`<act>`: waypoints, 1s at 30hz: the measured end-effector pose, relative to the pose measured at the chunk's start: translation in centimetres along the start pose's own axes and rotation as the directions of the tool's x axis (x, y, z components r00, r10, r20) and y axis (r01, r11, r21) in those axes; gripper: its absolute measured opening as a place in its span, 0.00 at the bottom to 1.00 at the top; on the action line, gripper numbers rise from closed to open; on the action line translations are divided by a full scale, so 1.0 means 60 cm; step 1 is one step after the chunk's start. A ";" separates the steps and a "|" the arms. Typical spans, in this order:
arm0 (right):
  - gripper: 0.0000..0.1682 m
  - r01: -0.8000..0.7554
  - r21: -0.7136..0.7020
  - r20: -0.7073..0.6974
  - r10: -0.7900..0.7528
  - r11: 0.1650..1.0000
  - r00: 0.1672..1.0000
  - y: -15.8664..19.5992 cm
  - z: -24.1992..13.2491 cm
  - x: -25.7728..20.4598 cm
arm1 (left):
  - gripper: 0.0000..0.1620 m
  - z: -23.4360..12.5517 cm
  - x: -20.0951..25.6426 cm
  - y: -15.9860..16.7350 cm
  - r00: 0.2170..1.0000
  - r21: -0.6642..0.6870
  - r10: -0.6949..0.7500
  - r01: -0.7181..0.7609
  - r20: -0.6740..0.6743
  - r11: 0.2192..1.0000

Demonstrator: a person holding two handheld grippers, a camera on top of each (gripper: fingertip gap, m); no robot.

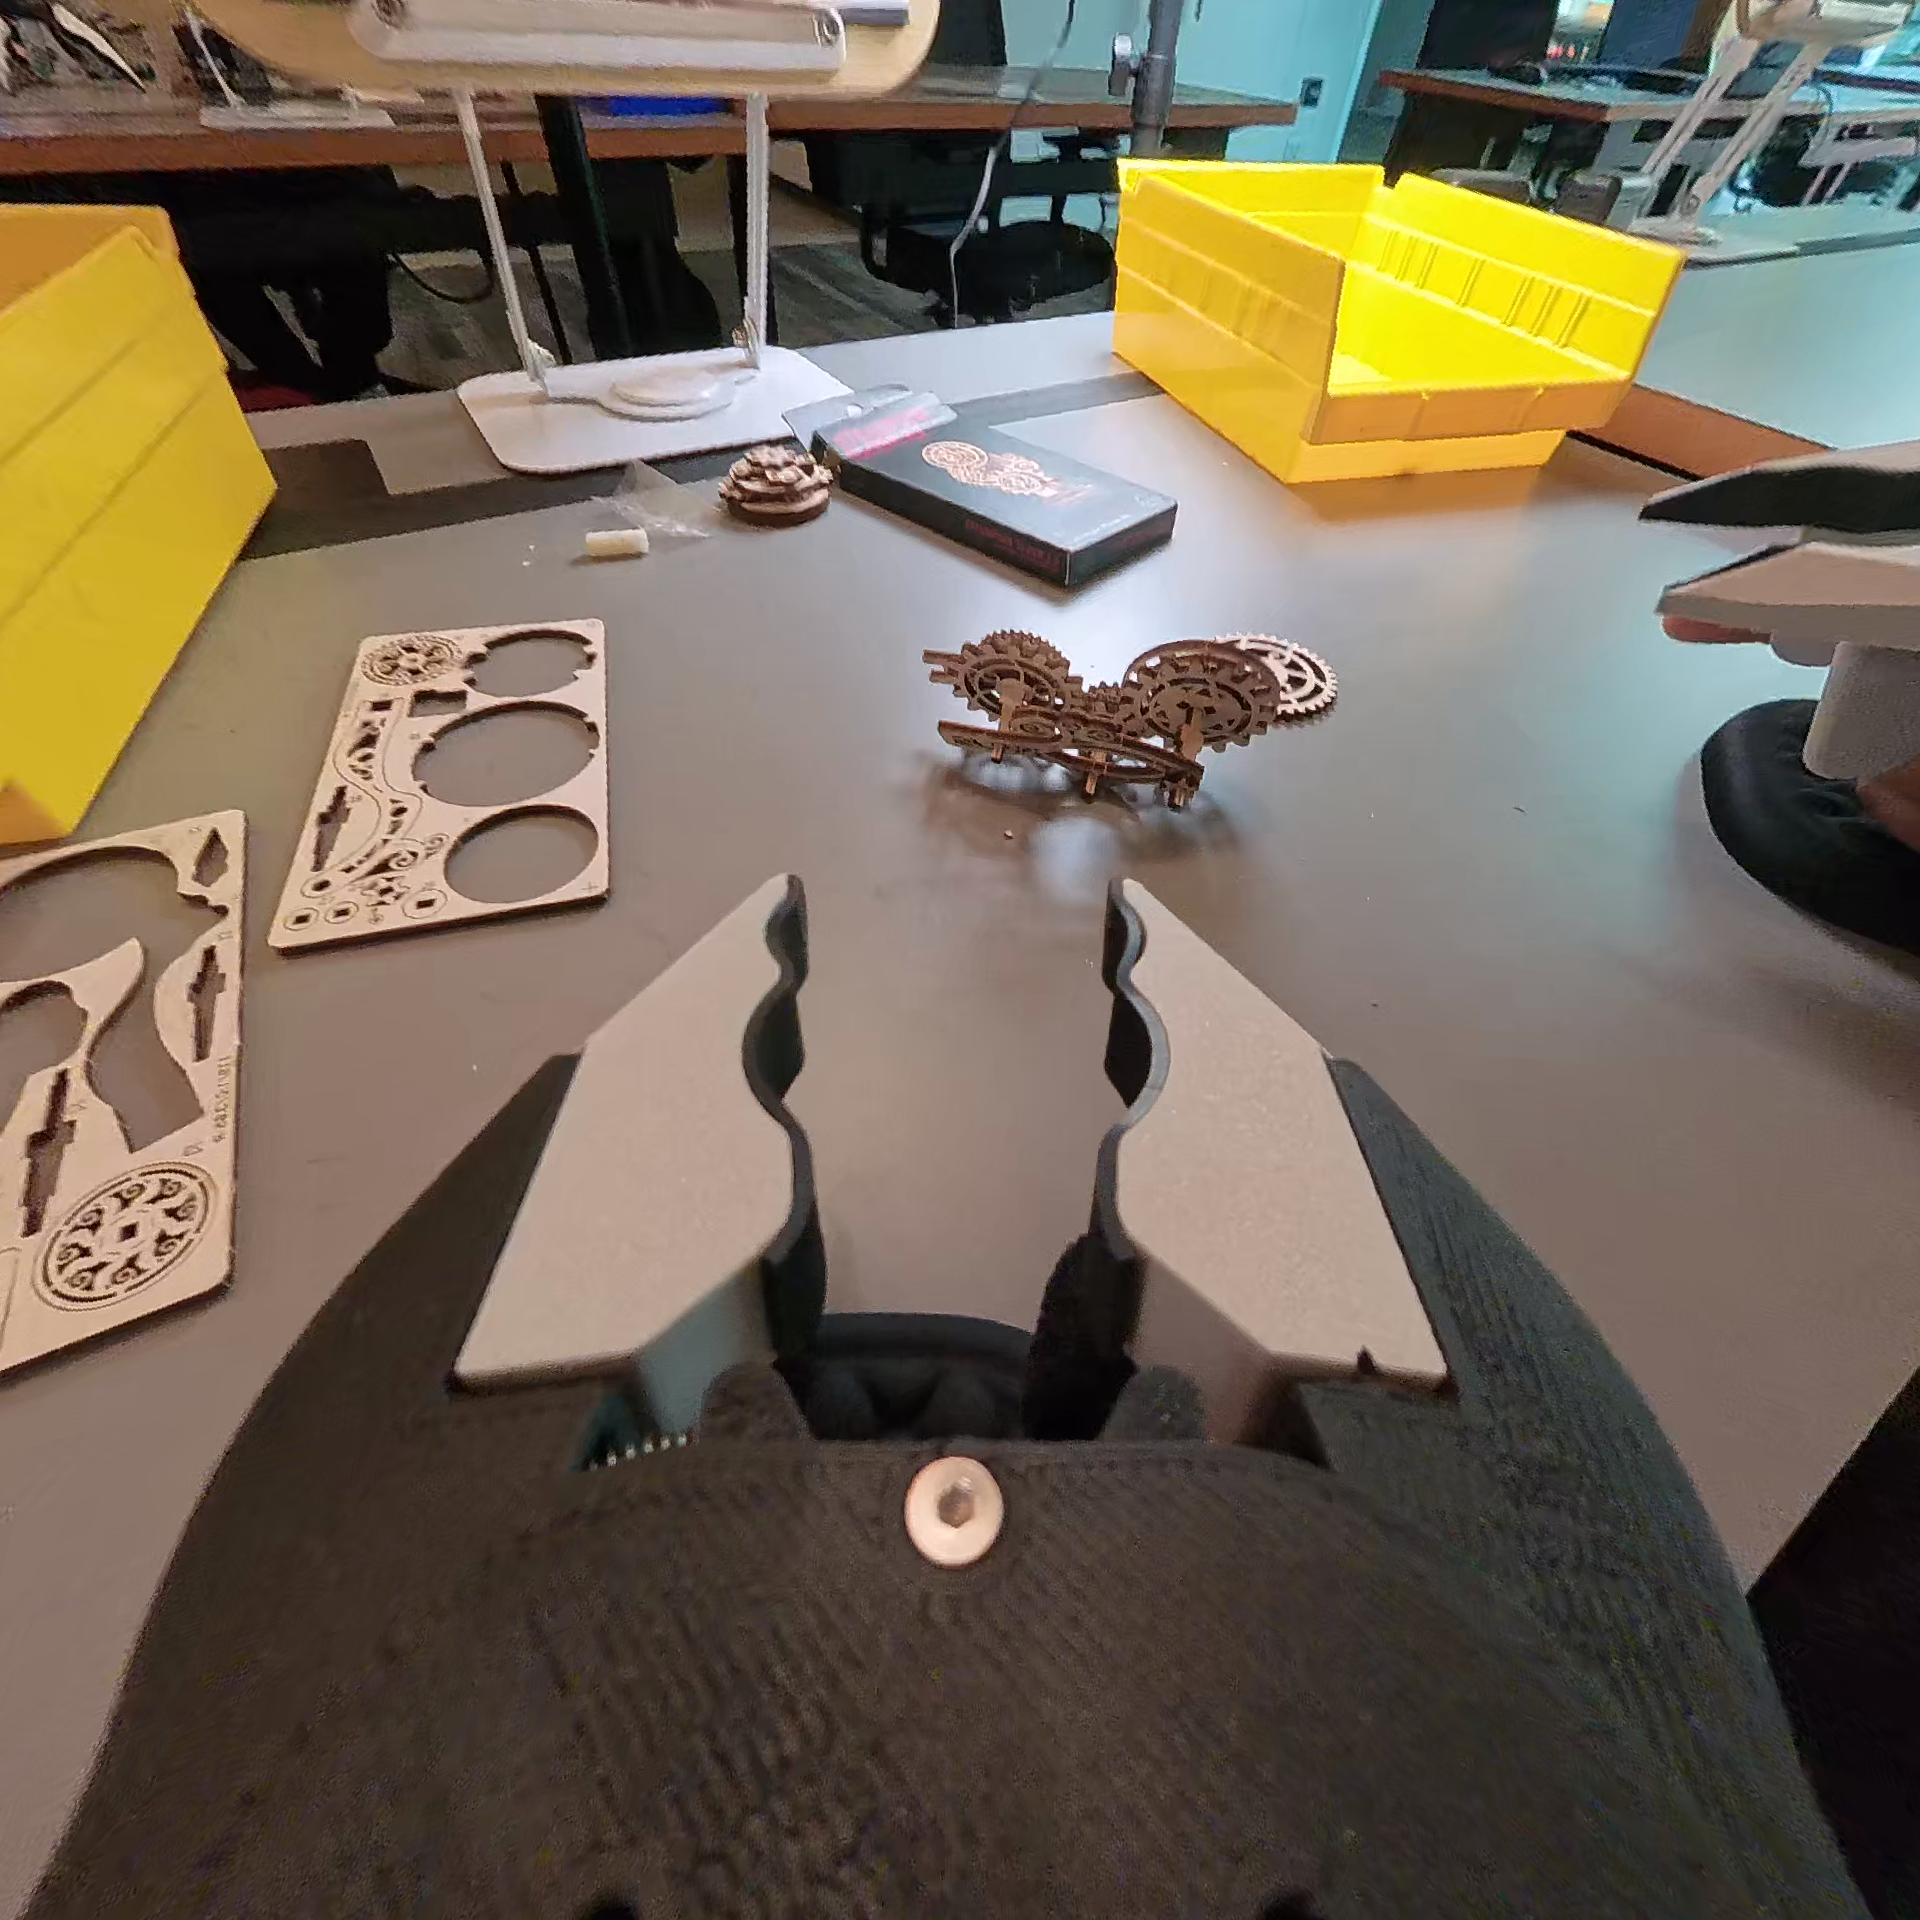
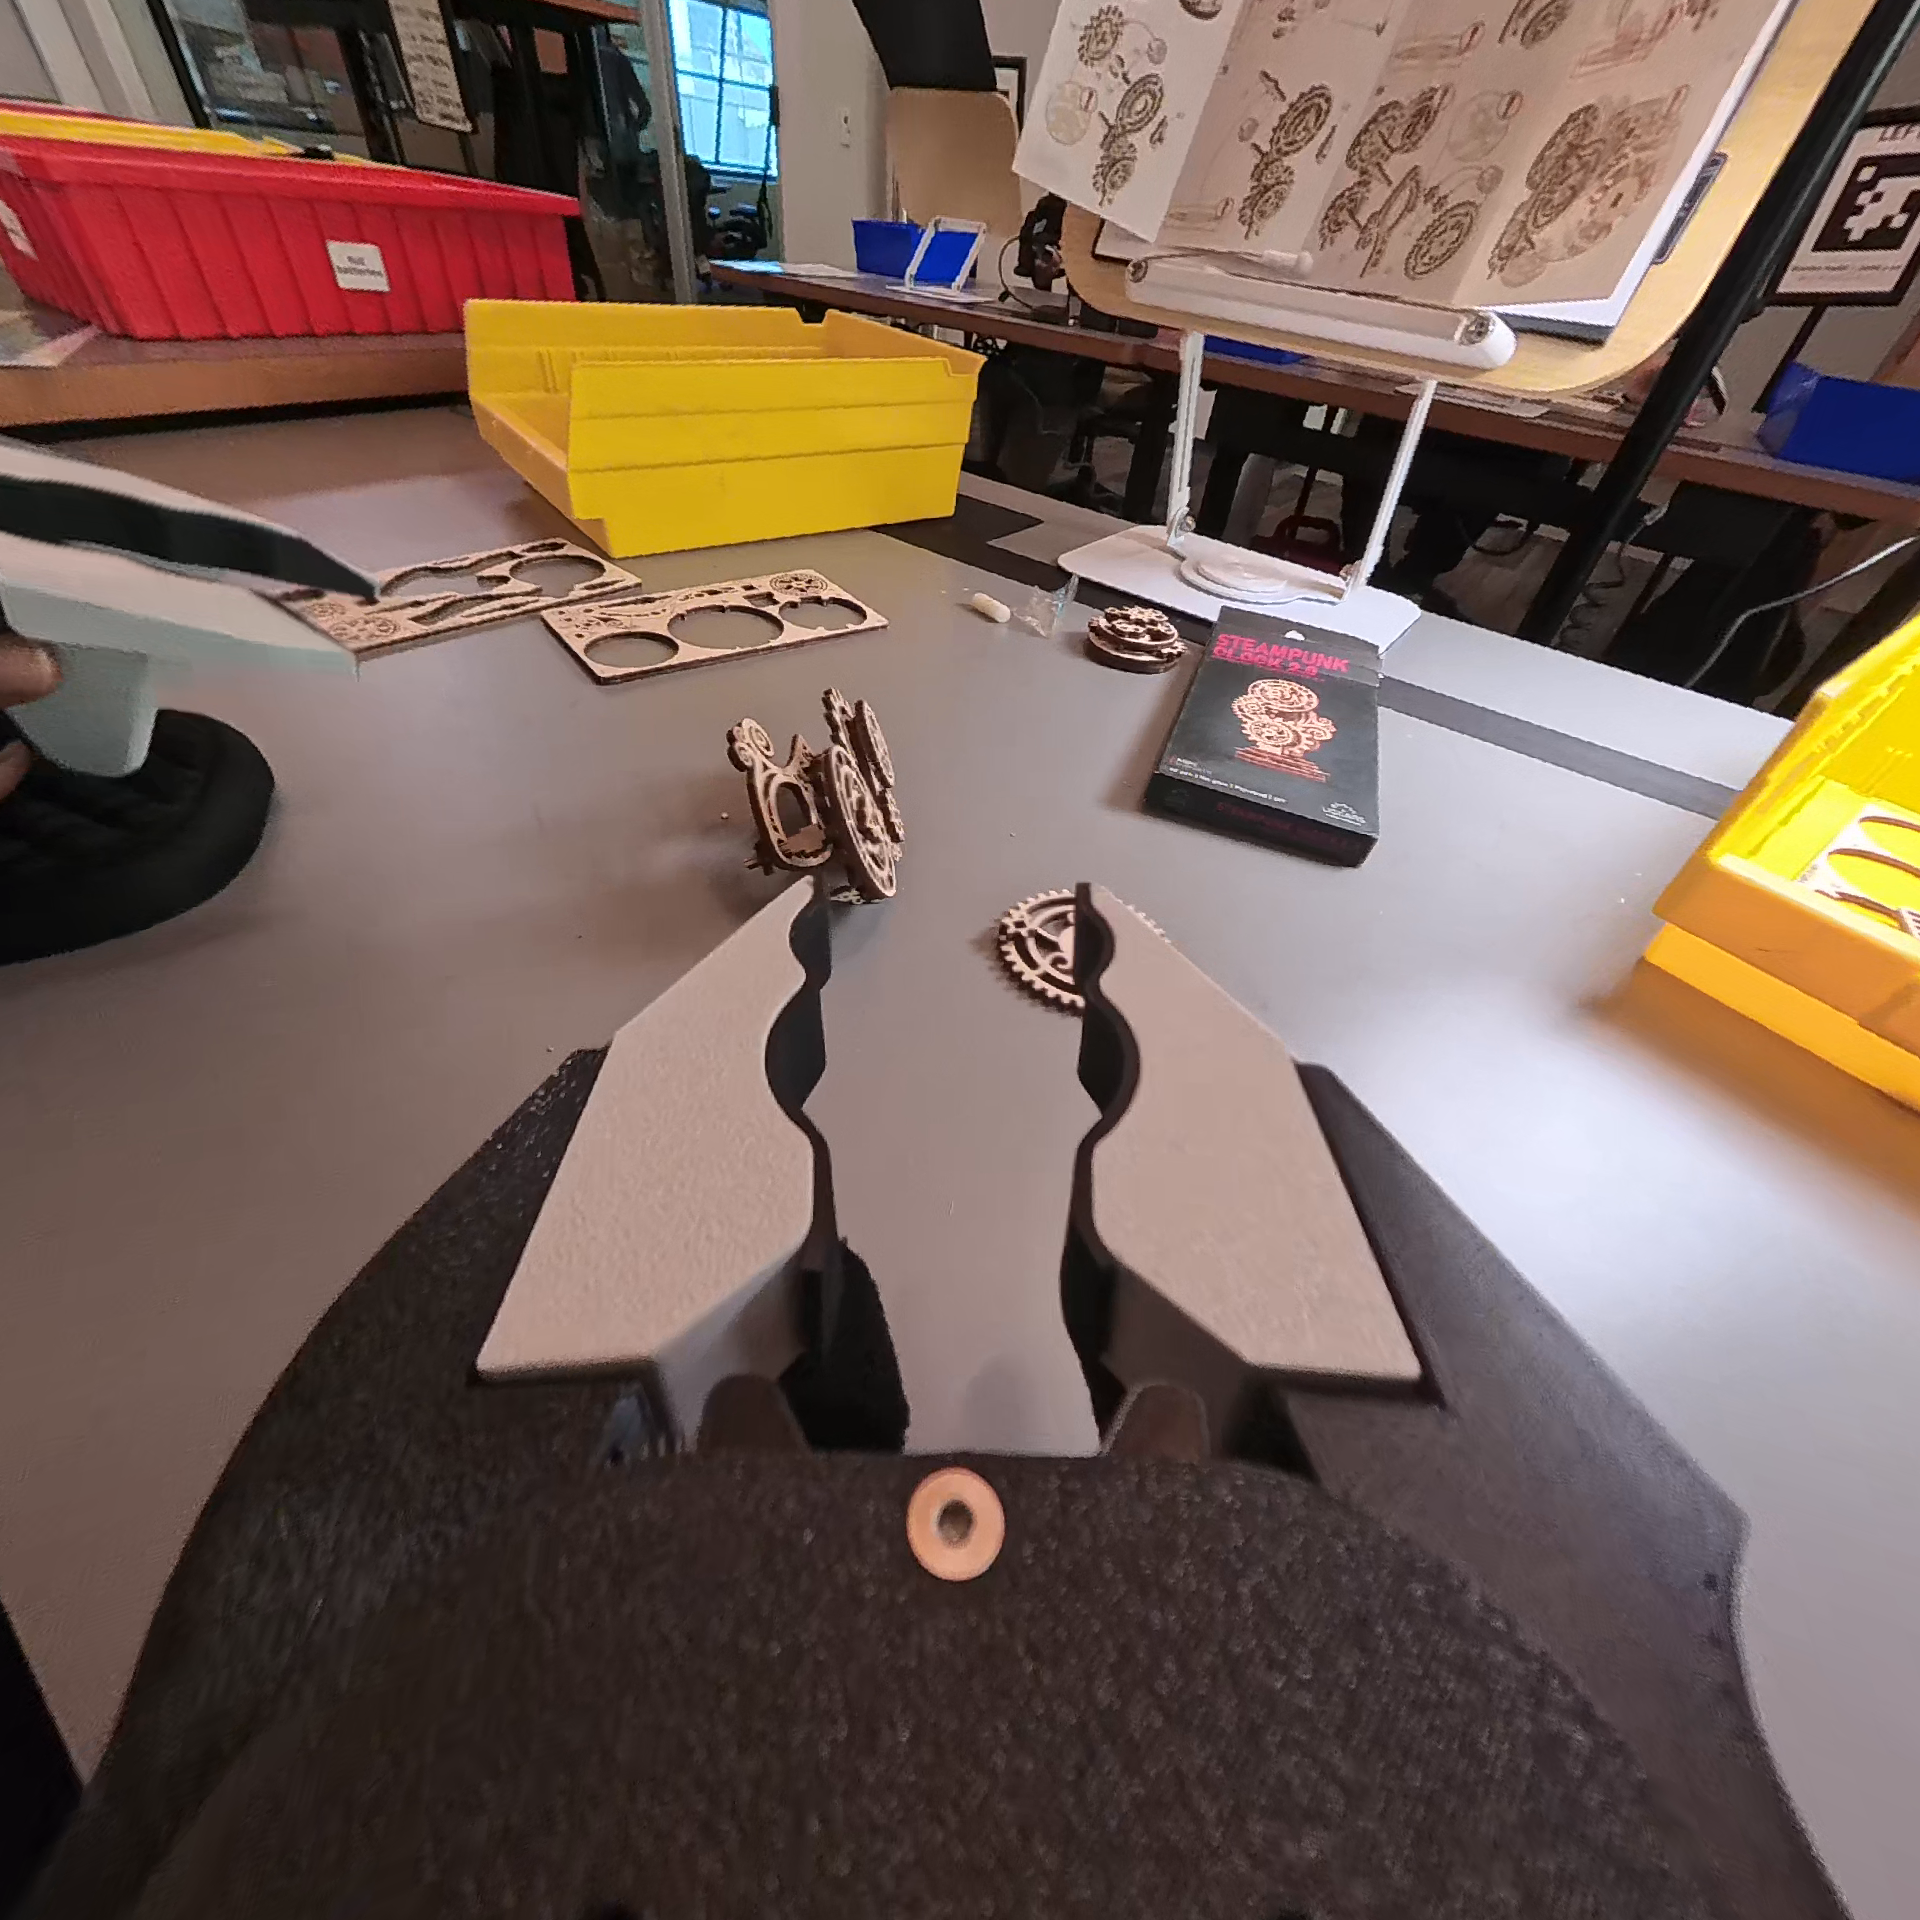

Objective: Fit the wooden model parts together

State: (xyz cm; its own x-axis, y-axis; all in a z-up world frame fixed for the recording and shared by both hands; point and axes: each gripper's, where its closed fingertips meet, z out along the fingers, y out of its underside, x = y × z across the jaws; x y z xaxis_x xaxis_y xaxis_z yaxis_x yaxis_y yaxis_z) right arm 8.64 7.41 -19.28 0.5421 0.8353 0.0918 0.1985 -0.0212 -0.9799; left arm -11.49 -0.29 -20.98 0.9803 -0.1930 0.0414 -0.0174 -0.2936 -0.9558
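Observation:
A partly built wooden gear model (image 1: 1101, 717) stands on the grey table (image 1: 1455, 935), ahead of my left gripper (image 1: 954, 904), which is open, empty and apart from it. A loose flat gear (image 1: 1294, 675) lies against the model's right side. In the right wrist view the model (image 2: 821, 800) stands just beyond my right gripper (image 2: 948, 904), which is open and empty. Its left fingertip is close to the model's base. The loose gear (image 2: 1039, 945) lies flat, partly hidden behind the right finger. Each gripper also shows at the edge of the other's view.
Two punched-out wooden sheets (image 1: 447, 779) (image 1: 104, 1081) lie at the left. A small round gear stack (image 1: 774, 483), a black box (image 1: 997, 499), a white peg (image 1: 615, 542) and a stand's white base (image 1: 655, 400) sit farther back. Yellow bins (image 1: 1351, 312) (image 1: 94, 499) flank the table.

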 end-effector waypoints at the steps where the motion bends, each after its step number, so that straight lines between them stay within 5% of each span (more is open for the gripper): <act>1: 0.26 0.008 -0.003 0.012 -0.008 1.000 1.000 -0.001 0.000 -0.004 | 0.33 -0.002 -0.002 -0.007 1.000 0.020 -0.001 0.001 0.005 1.000; 4: 0.22 0.051 -0.002 0.052 -0.051 0.999 0.997 -0.012 0.001 -0.026 | 0.26 0.001 -0.006 -0.024 1.000 0.031 0.002 -0.002 0.007 1.000; 7: 0.00 0.066 0.087 0.201 -0.082 0.994 0.976 -0.069 -0.003 -0.108 | 0.02 0.025 -0.012 -0.045 0.994 -0.010 0.100 -0.100 0.040 0.995; 8: 0.00 0.090 0.123 0.233 -0.117 0.988 0.965 -0.094 -0.004 -0.139 | 0.00 0.038 -0.020 -0.051 0.987 -0.039 0.143 -0.141 0.073 0.989; 13: 0.00 0.186 0.199 0.387 -0.252 0.962 0.887 -0.182 0.011 -0.309 | 0.00 0.113 -0.052 -0.044 0.923 -0.207 0.326 -0.285 0.205 0.936; 18: 0.00 0.234 0.138 0.464 -0.272 0.962 0.843 -0.181 0.061 -0.388 | 0.00 0.128 -0.093 -0.008 0.818 -0.323 0.475 -0.377 0.324 0.868; 30: 0.00 0.321 0.026 0.438 -0.299 0.947 0.848 -0.134 0.093 -0.392 | 0.00 0.122 -0.106 0.001 0.761 -0.372 0.538 -0.412 0.361 0.832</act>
State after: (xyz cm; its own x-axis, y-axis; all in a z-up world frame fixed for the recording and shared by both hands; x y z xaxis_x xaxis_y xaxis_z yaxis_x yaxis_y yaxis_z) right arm -10.27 -9.02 -14.57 0.0422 0.9551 0.2934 0.3405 0.2623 -0.9029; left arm -16.31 7.79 -23.45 0.8079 0.0331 -0.5883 -0.4913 -0.5133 -0.7036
